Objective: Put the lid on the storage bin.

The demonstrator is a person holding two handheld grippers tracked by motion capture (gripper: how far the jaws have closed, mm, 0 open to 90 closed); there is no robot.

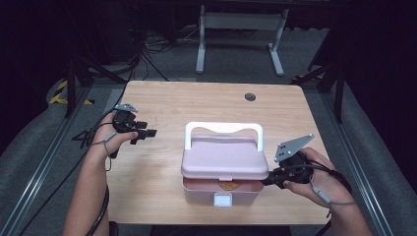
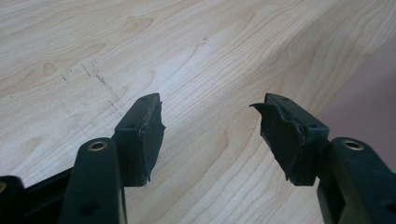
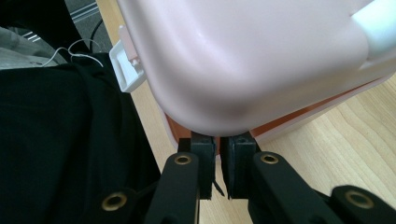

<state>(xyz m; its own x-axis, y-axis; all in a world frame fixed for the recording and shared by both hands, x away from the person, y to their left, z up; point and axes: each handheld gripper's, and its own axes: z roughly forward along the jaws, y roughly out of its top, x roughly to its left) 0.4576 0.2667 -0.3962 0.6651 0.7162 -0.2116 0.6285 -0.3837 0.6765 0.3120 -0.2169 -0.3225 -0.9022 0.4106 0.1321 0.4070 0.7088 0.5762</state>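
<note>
1. High view: a pink box (image 1: 224, 164) with a white handle (image 1: 223, 129) sits on the wooden table (image 1: 196, 101), a little right of centre and towards the lower edge of the frame. Its lid (image 1: 223, 158) is raised slightly at the front, leaving a gap above the base; inside that gap something orange (image 1: 227, 185) shows, too little of it to identify. A white latch (image 1: 223, 199) hangs at the middle of the front wall. The right gripper (image 1: 269, 179), at lower right, has its tips at the lid's right front corner. The left gripper (image 1: 145, 133), at centre left, hovers over bare wood well apart from the box, jaws spread with nothing between them.

2. Left gripper view: the two black pads (image 2: 148, 135) stand wide apart over pale wood grain. Nothing is between them. A blurred pink surface, the side of the box (image 2: 373, 102), fills the right edge of the frame.

3. Right gripper view: the jaws are closed almost together, their tips (image 3: 218, 154) tucked under the rounded corner of the pink lid (image 3: 243, 60), at the gap where lid and base part. Whether the pads pinch the rim I cannot tell. An orange-brown interior shows in the gap at centre right. The white latch (image 3: 123, 65) juts out at upper left, and the white handle (image 3: 376, 21) shows at upper right.
</note>
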